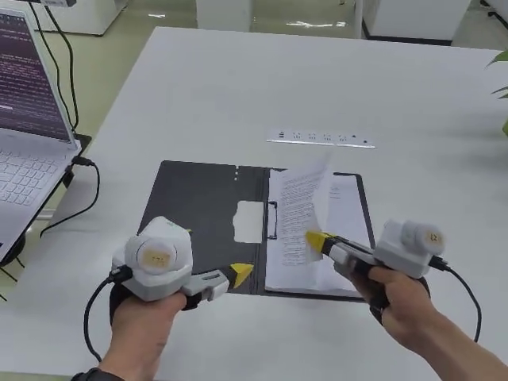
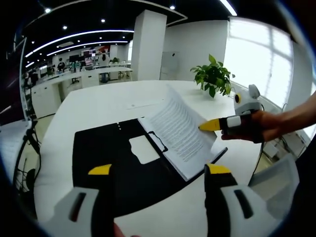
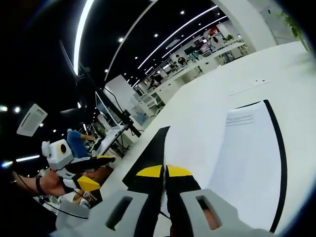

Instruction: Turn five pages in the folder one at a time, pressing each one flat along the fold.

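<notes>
The black folder [image 1: 198, 214] lies open on the white counter [image 1: 238, 87] at the centre of the head view, with a stack of printed sheets [image 1: 349, 230] on its right half and one page [image 1: 302, 202] lifted and curling above that stack. The right gripper [image 1: 316, 240], at lower right, has its yellow-tipped fingers [image 3: 180, 172] clenched on the page's lower edge, while the left gripper [image 1: 238, 275], at lower left, hovers at the folder's near edge with its fingers [image 2: 100, 170] released and spread wide. A laptop [image 1: 24, 135] sits at the upper left, and a power strip [image 1: 321, 138] lies just above the folder.
</notes>
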{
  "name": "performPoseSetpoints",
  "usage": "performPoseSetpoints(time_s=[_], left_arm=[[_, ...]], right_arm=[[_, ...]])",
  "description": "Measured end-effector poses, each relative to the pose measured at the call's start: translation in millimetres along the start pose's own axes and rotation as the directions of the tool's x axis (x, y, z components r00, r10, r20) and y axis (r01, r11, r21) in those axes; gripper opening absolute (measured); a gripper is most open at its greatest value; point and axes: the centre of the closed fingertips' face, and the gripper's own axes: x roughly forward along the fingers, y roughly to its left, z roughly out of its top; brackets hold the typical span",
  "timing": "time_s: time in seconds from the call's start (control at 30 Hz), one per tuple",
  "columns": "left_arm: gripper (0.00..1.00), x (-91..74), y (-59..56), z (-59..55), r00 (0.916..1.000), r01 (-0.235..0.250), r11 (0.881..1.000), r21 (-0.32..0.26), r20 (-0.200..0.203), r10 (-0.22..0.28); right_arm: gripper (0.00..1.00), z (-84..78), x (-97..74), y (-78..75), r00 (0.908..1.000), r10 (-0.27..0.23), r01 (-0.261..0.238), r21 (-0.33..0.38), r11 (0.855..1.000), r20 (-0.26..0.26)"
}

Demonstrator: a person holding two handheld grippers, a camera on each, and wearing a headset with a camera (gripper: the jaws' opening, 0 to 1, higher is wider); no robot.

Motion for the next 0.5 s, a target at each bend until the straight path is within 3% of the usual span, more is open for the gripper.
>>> performPoseSetpoints(time_s=[0.2, 0.5], left_arm=[[0.74, -13.7, 13.2, -1.9, 0.9995, -0.019, 0.999, -0.042, 0.025, 0.020], [0.74, -34.0, 21.6, -11.5, 0.9986, -0.035, 0.997, -0.063, 0.037, 0.037]], right_arm=[[0.00, -2.8, 16.4, 17.0, 0.9998, 0.019, -0.020, -0.008, 1.000, -0.007], [0.00, -8.7, 33.0, 34.3, 0.9990, 0.040, -0.040, -0.018, 0.999, -0.022]])
